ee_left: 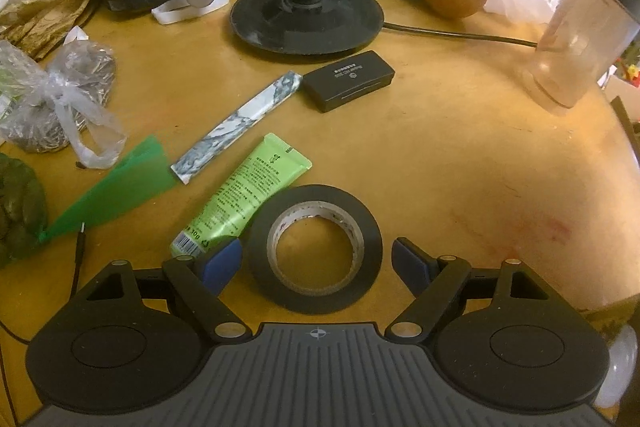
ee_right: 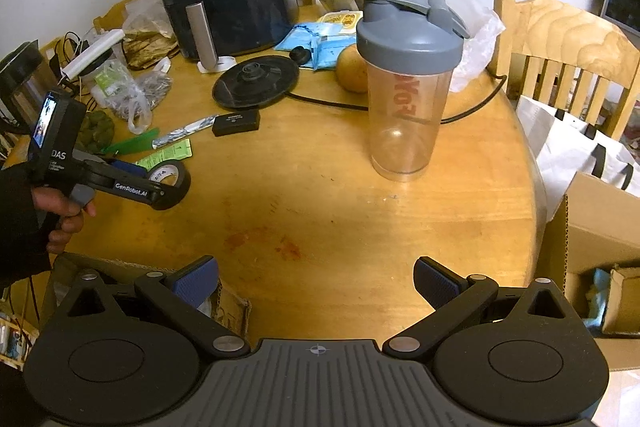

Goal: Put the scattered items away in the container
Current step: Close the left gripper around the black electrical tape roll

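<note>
Straddling the tape [ee_left: 315,249] with open fingers, the left gripper [ee_left: 318,263] is only starting; tube [ee_left: 240,195], sachet [ee_left: 236,127] and black case [ee_left: 347,79] are lying loose on the tabletop [ee_left: 460,167], right gripper [ee_right: 316,285] open, empty.

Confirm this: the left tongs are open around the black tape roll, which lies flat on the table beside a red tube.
One thing is wrong: the tube is green, not red, as the left wrist view shows. The rest holds: the left tongs stand open on either side of the black tape roll, flat on the table.
</note>
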`<state>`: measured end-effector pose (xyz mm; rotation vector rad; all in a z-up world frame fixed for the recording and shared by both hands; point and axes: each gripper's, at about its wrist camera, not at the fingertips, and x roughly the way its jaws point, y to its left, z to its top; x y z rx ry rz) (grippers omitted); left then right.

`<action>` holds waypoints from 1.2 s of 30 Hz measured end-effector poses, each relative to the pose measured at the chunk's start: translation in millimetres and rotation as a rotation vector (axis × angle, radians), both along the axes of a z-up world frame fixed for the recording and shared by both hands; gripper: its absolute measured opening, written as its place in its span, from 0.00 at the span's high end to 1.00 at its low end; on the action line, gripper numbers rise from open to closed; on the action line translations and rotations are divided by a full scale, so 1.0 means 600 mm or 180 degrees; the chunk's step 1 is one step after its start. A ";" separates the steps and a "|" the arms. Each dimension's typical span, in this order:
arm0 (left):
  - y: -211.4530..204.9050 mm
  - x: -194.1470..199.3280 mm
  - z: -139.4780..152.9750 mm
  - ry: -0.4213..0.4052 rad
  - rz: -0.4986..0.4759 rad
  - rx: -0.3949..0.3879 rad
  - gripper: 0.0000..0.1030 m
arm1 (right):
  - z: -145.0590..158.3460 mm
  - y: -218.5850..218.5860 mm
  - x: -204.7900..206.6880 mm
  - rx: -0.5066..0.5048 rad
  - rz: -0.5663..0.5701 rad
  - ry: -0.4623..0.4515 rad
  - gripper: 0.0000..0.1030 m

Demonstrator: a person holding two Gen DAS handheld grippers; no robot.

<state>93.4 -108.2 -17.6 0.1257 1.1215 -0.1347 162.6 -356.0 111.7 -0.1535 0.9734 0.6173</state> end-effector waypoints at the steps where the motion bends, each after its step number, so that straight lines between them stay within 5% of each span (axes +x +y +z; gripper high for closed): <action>1: 0.000 0.002 -0.002 0.0002 0.0004 -0.0006 0.20 | -0.001 -0.001 0.000 -0.0005 -0.0002 0.0003 0.00; 7: -0.005 0.007 -0.012 -0.0013 0.0004 0.0067 0.29 | -0.002 -0.006 -0.001 -0.0029 -0.0015 0.0007 0.00; 21: -0.011 0.006 -0.011 0.0012 -0.0084 0.0110 0.30 | -0.004 -0.005 -0.008 -0.0019 0.0029 0.0026 0.00; 36: -0.012 -0.041 0.072 -0.0292 -0.0048 -0.0034 0.30 | -0.001 0.008 -0.008 0.0138 0.0188 0.0069 0.00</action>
